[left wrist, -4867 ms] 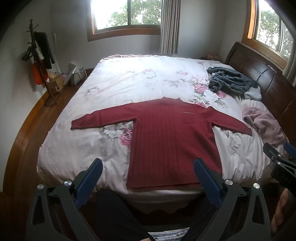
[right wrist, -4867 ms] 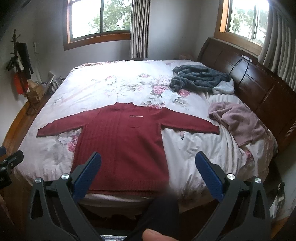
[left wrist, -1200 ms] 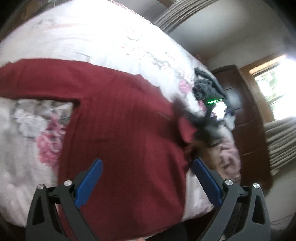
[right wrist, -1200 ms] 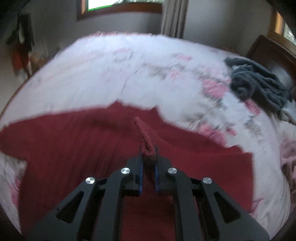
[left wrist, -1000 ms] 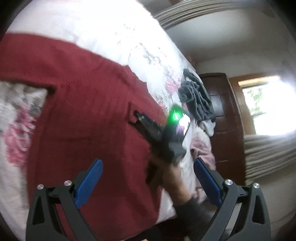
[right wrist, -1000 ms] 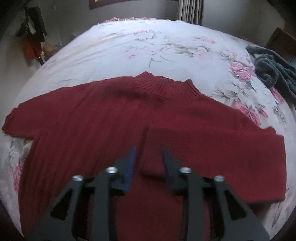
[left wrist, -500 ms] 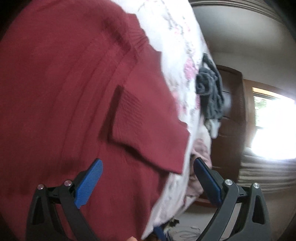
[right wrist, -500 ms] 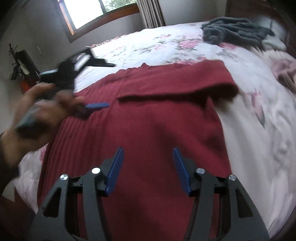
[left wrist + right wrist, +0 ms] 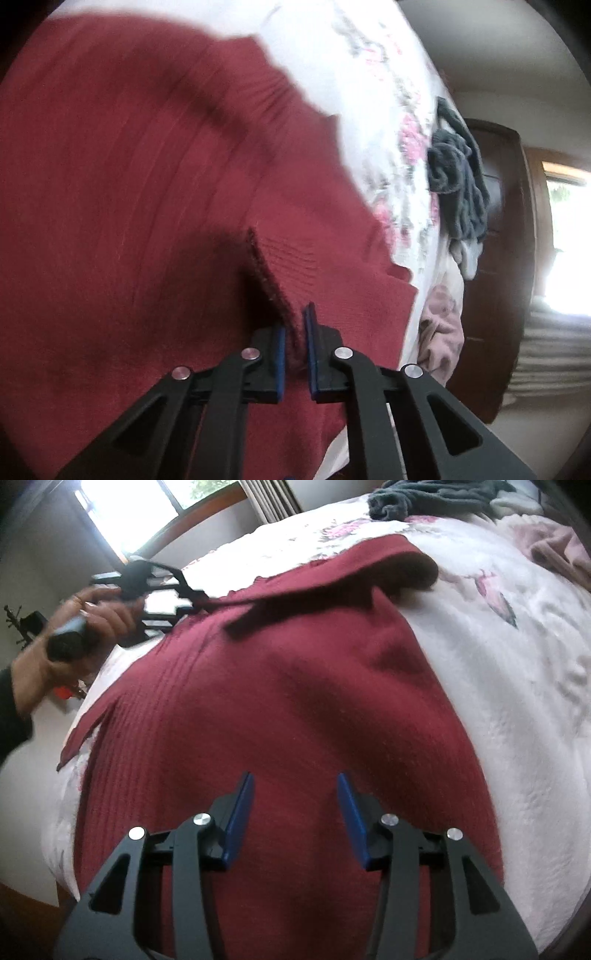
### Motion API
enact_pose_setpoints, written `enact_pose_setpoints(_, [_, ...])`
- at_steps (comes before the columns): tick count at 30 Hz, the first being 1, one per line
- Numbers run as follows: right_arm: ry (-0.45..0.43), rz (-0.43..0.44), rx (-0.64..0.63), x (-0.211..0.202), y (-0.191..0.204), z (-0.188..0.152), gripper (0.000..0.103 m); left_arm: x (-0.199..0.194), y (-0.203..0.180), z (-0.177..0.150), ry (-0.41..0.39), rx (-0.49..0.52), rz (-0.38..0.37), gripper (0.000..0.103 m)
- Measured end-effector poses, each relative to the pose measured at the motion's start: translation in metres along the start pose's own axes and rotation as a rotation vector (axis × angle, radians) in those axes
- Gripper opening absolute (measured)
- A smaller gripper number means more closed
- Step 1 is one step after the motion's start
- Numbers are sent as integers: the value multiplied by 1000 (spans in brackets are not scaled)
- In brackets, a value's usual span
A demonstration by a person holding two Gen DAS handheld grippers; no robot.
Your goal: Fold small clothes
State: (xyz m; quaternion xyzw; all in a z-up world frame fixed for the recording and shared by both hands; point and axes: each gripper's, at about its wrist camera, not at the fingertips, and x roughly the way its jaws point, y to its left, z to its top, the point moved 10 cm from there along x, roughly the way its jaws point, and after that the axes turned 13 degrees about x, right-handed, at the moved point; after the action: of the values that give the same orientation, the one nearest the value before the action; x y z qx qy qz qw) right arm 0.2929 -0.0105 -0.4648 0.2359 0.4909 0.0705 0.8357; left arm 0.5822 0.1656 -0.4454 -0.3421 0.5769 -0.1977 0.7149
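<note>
A dark red knit sweater (image 9: pixel 277 701) lies flat on the bed, its right sleeve (image 9: pixel 351 565) folded across the chest. In the left wrist view my left gripper (image 9: pixel 293 332) is shut on the ribbed cuff (image 9: pixel 284 266) of that folded sleeve. The right wrist view shows the same left gripper (image 9: pixel 201 598), held by a hand (image 9: pixel 85 627), at the cuff near the collar. My right gripper (image 9: pixel 295 805) is open above the sweater's lower body, nothing between its blue pads (image 9: pixel 240 812). The left sleeve (image 9: pixel 85 731) lies stretched out sideways.
The bed has a white floral cover (image 9: pixel 517 701). A grey garment (image 9: pixel 458 184) and a pink garment (image 9: pixel 441 328) lie bunched near the dark wooden headboard (image 9: pixel 509 258). A window (image 9: pixel 147 517) is on the far wall.
My left gripper, open half a second ago, has closed on the folded sleeve's cuff. My right gripper released that sleeve about a second ago and now sits lower over the sweater's body.
</note>
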Motion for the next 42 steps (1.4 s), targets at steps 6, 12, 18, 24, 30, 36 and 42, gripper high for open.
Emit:
enact_pose_setpoints(6, [-10, -23, -21, 4, -6, -9, 46, -73, -48, 31, -88, 175, 10, 8])
enact_pose_setpoints(12, [-13, -15, -11, 3, -8, -9, 46, -144, -54, 59, -170, 288, 85, 8])
enact_pose_setpoints(18, [-15, -14, -8, 4, -9, -11, 46, -169, 24, 59, -182, 205, 159, 8])
enact_pose_setpoints(24, [-13, -17, -10, 3, -11, -11, 46, -139, 121, 36, -124, 58, 208, 8])
enact_pose_setpoints(30, [-12, -16, -9, 5, -10, -11, 46, -138, 169, 20, -136, -79, 249, 17])
enact_pose_setpoints(36, [-15, -16, -6, 5, -9, -13, 48, -156, 108, 26, -244, 93, 198, 39])
enact_pose_setpoints(42, [-5, -21, -10, 8, -10, -14, 49, -108, 143, 23, -141, 25, 253, 26])
